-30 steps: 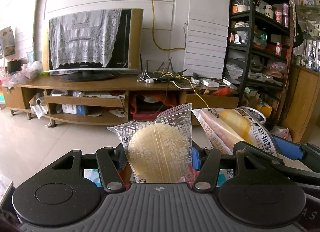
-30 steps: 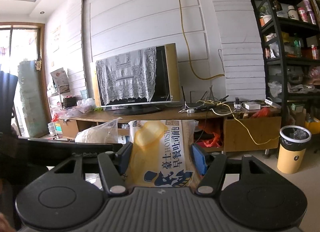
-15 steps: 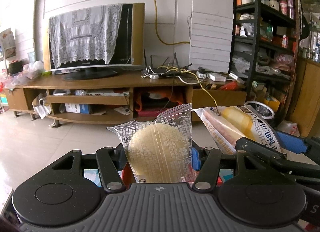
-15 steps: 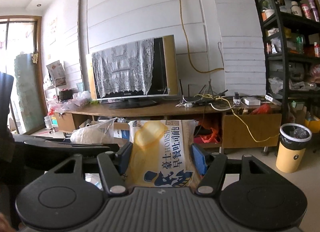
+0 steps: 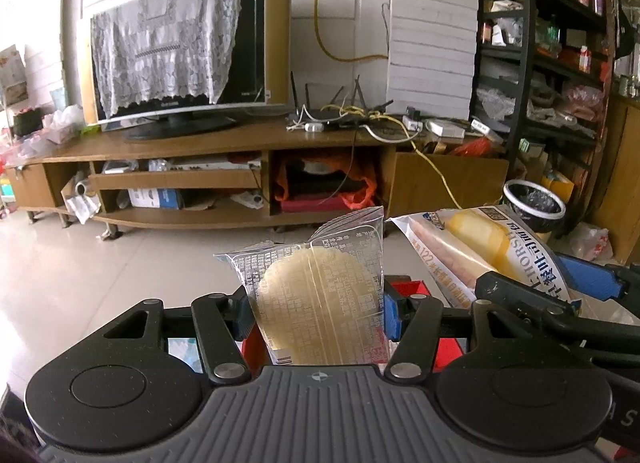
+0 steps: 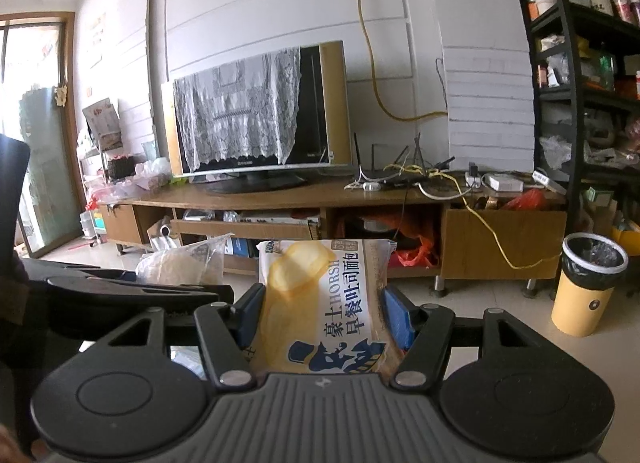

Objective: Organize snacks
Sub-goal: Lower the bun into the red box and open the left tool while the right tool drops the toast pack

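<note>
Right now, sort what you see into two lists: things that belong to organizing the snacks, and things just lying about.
Part of the job:
- clear wafer packet, clamped in the left tool
- bread packet, clamped in the right tool

Lying about:
- television under a lace cloth
- router and cables
- bin
- shelving

- Bread packet [image 6: 332, 303]: "HORSH" in blue, beside large Chinese characters "豪士 早餐吐司面包".
- The same packet's side, seen from the left wrist: "122".
</note>
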Tool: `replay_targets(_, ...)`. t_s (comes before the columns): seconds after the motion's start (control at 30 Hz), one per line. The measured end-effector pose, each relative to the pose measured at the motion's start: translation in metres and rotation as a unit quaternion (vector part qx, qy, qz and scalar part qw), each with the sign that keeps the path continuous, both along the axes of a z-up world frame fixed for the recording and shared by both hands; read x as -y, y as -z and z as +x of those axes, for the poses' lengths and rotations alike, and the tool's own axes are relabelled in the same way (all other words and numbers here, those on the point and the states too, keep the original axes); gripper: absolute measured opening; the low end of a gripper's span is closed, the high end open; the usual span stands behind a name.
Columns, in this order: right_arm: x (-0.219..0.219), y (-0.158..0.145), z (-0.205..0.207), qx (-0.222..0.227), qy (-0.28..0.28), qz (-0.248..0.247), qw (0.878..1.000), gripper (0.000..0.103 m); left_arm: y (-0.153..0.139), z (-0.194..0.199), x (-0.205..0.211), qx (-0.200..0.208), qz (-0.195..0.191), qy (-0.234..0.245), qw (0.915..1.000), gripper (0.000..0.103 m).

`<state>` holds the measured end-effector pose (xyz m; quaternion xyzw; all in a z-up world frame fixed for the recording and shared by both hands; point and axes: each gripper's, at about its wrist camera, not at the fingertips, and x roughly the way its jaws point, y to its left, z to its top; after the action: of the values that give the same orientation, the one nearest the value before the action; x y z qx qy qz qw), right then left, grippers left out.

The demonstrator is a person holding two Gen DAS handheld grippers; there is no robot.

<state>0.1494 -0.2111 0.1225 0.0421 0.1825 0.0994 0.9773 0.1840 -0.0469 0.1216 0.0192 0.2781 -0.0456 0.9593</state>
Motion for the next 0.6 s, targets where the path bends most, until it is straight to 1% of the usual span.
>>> replay_targets(0.27, 0.006, 0.022, 0.031, -0.026, 0.0, 0.007, 1.0, 0.059, 0.023, 0.03, 0.003, -0.023, 0.009, -0.004, 0.9997, 0.065)
replay_targets(0.6, 0.012, 0.06, 0.074, -0.067, -0.001, 0.014, 0.998, 0.059, 0.062, 0.068, 0.007, -0.058, 0.024, -0.009, 0.998, 0.065)
